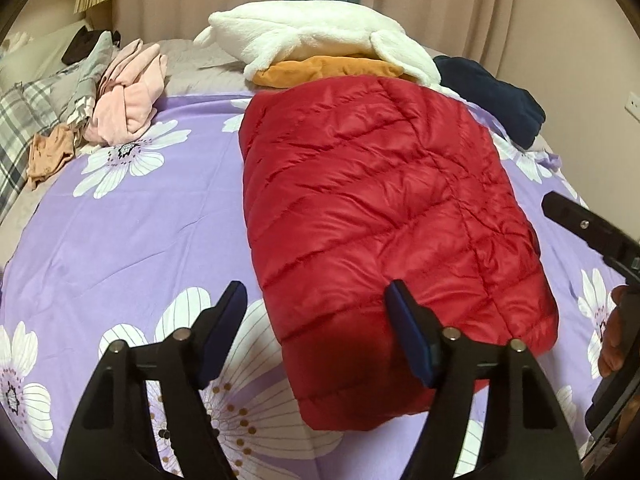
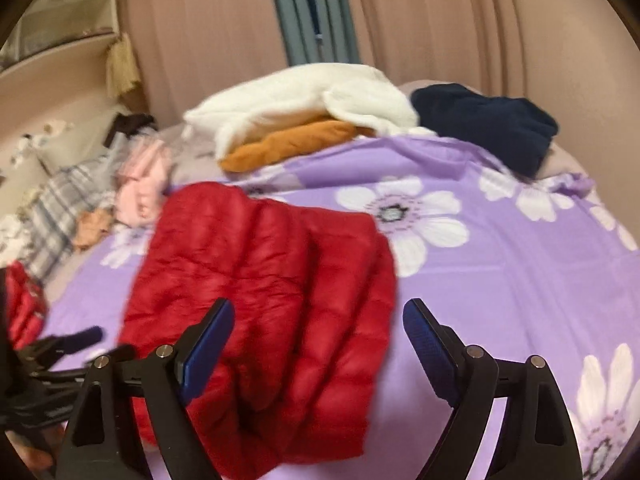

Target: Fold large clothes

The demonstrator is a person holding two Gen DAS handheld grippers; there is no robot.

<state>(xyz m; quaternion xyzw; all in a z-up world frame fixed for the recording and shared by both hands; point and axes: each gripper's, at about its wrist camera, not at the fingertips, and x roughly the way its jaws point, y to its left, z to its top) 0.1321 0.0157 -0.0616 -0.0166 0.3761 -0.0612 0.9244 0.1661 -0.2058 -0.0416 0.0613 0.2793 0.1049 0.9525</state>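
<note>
Folded red quilted down jacket (image 1: 384, 216) on purple floral bedsheet (image 1: 132, 240), lower centre; right view blurred; no legible writing. Left gripper (image 1: 316, 320) and right gripper (image 2: 318, 332): fingers spread wide, holding nothing.

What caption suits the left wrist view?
Open left gripper hovering over the near end of a folded red puffer jacket on a purple floral bedsheet.
</note>
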